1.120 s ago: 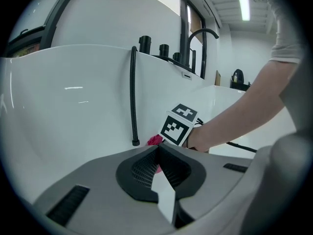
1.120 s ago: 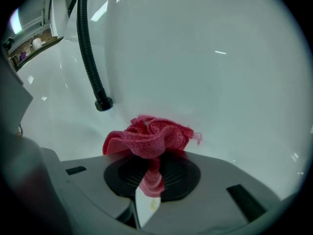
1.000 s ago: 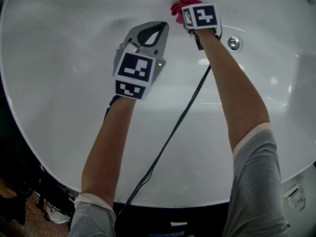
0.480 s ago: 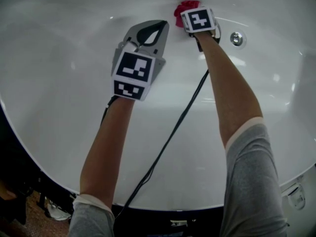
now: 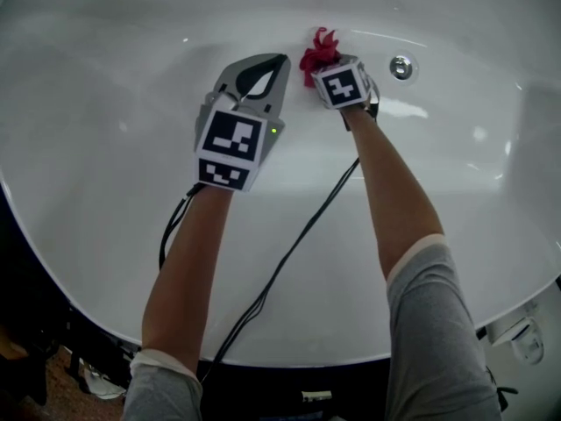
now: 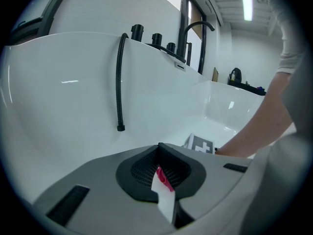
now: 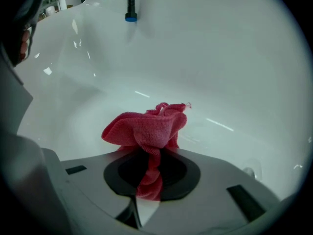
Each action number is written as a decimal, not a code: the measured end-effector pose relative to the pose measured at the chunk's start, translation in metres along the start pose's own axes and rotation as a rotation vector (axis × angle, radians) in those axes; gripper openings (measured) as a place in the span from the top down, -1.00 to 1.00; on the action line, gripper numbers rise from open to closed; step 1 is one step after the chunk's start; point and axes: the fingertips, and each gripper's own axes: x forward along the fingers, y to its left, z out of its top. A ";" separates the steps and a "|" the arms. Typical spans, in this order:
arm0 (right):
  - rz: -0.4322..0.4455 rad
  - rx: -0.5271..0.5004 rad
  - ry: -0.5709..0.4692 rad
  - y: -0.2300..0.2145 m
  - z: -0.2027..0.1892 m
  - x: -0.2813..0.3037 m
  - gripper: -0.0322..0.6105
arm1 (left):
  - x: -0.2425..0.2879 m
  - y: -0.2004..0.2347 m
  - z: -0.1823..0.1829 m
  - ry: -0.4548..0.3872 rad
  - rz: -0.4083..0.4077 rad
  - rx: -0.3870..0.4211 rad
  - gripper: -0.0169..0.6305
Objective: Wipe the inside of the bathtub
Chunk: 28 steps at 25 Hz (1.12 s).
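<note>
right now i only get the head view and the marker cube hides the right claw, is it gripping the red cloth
observer: yes, the right gripper view shows the right claw shut on the crumpled red cleaning cloth, which bunches out past the tips
operator: and the left claw, anything in it
observer: no, the left gripper view shows its tips together with nothing between them
operator: what's that at the top edge
observer: the end of a black flexible hose hanging down the white bathtub wall from the rim, beside black tap fittings
</note>
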 end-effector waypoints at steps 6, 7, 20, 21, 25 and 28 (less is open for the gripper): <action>-0.011 0.000 -0.025 0.016 -0.053 -0.013 0.71 | -0.006 -0.007 0.000 0.006 0.000 -0.009 0.93; -0.022 0.001 -0.027 0.016 -0.061 -0.015 0.71 | -0.006 -0.008 -0.001 0.008 0.000 -0.012 0.93; -0.102 0.136 -0.113 -0.008 -0.049 -0.018 0.71 | 0.002 -0.016 -0.021 0.035 -0.017 -0.040 0.93; -0.108 0.140 -0.124 -0.016 -0.039 -0.016 0.71 | 0.003 -0.015 -0.022 0.035 -0.017 -0.044 0.93; -0.134 0.190 -0.141 -0.045 -0.006 -0.007 0.71 | 0.005 -0.011 -0.024 0.033 -0.014 -0.049 0.93; -0.166 0.219 -0.104 -0.049 0.000 -0.002 0.71 | 0.002 -0.003 -0.026 0.028 0.001 -0.056 0.93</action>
